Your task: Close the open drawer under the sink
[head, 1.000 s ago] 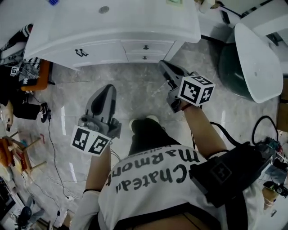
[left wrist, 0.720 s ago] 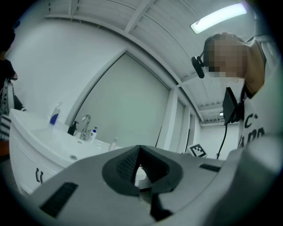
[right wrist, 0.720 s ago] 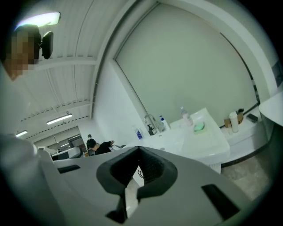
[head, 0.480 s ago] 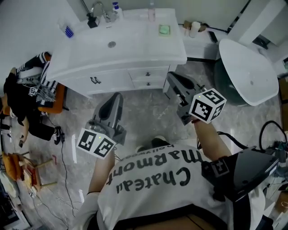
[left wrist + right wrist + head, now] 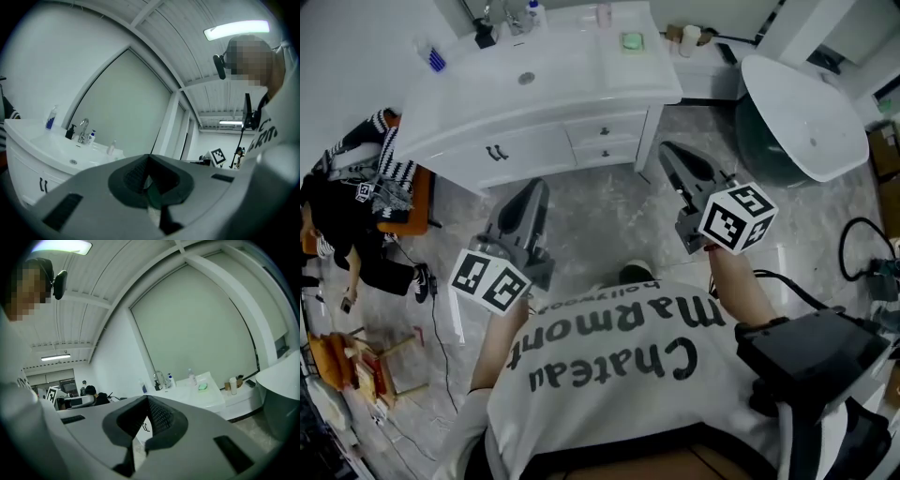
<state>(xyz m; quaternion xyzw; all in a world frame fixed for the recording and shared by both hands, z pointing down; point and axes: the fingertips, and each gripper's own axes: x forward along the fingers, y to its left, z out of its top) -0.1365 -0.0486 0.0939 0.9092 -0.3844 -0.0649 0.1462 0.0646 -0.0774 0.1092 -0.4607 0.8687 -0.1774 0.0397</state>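
The white sink vanity (image 5: 487, 112) stands at the top of the head view. Its two small drawers (image 5: 605, 141) lie flush with the front, beside a cabinet door (image 5: 502, 155) with a dark handle. My left gripper (image 5: 536, 187) is held in the air before the door, jaws shut, nothing between them. My right gripper (image 5: 667, 150) hangs in front of the vanity's right corner, also shut and empty. The left gripper view shows the left gripper (image 5: 149, 157) closed, with the vanity (image 5: 28, 154) at the left. In the right gripper view, the counter (image 5: 206, 394) lies beyond the closed right gripper (image 5: 147, 398).
A faucet and bottles (image 5: 502, 19) and a green soap (image 5: 631, 40) sit on the counter. A white oval fixture (image 5: 811, 122) stands at the right. Clothes lie piled on an orange stool (image 5: 366, 202) at the left. Cables (image 5: 431, 309) trail over the marble floor.
Both grippers have risen and drawn back from the vanity, staying shut. The head view now takes in the whole counter top, with faucet and bottles.
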